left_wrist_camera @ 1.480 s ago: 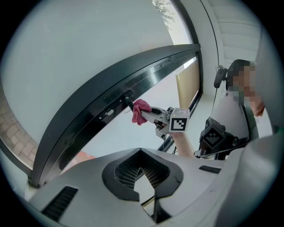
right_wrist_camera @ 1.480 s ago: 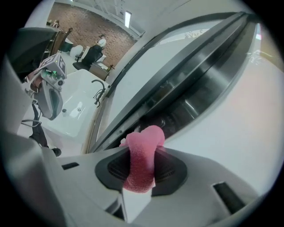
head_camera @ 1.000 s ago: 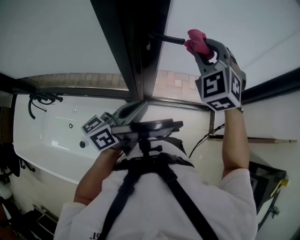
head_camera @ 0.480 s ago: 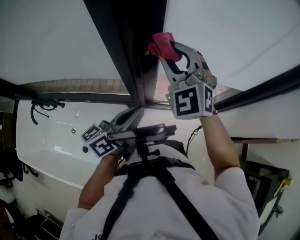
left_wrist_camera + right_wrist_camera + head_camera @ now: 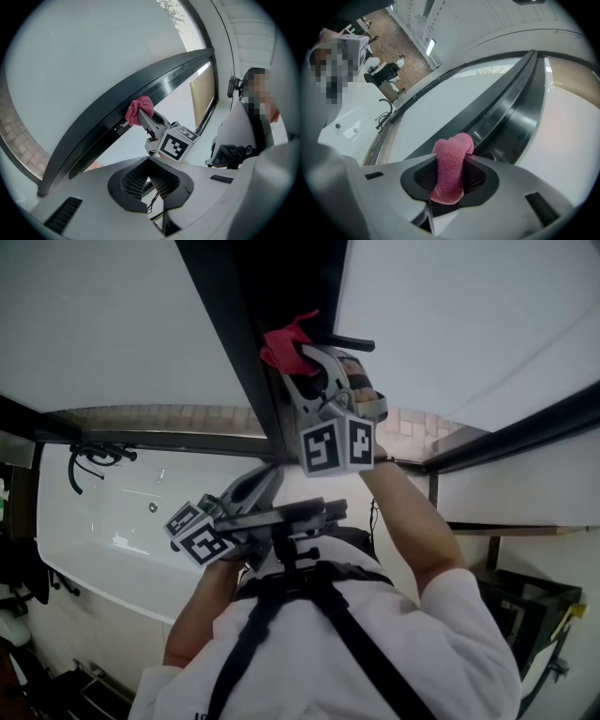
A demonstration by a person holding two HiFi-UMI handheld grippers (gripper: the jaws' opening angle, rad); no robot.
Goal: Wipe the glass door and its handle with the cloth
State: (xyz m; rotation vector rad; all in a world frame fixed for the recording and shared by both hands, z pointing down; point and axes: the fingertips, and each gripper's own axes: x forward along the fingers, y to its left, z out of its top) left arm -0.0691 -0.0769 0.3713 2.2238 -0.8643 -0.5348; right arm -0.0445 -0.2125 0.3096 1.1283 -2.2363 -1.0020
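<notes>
Right tool (image 5: 296, 358) | clamped on pink cloth (image 5: 280, 344) | cloth at door frame (image 5: 225, 334)

- Cloth (image 5: 449, 180): pink, nubby, terry-like fabric, matt.
- Door frame (image 5: 513, 117): dark and smooth with a glossy sheen, probably painted metal.
- Glass door (image 5: 103, 324): smooth, milky white pane.
- Right gripper (image 5: 451, 164): matt grey plastic shell; fingers (image 5: 424, 176) dark and ribbed.
- Bathtub (image 5: 103, 521): glossy white.

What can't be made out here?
- Handle: head view, only its end shows past the right gripper.
- Where the cloth touches the door frame: covered by the cloth itself in every view.
- Smears on the glass: washed out by glare, all views.
</notes>
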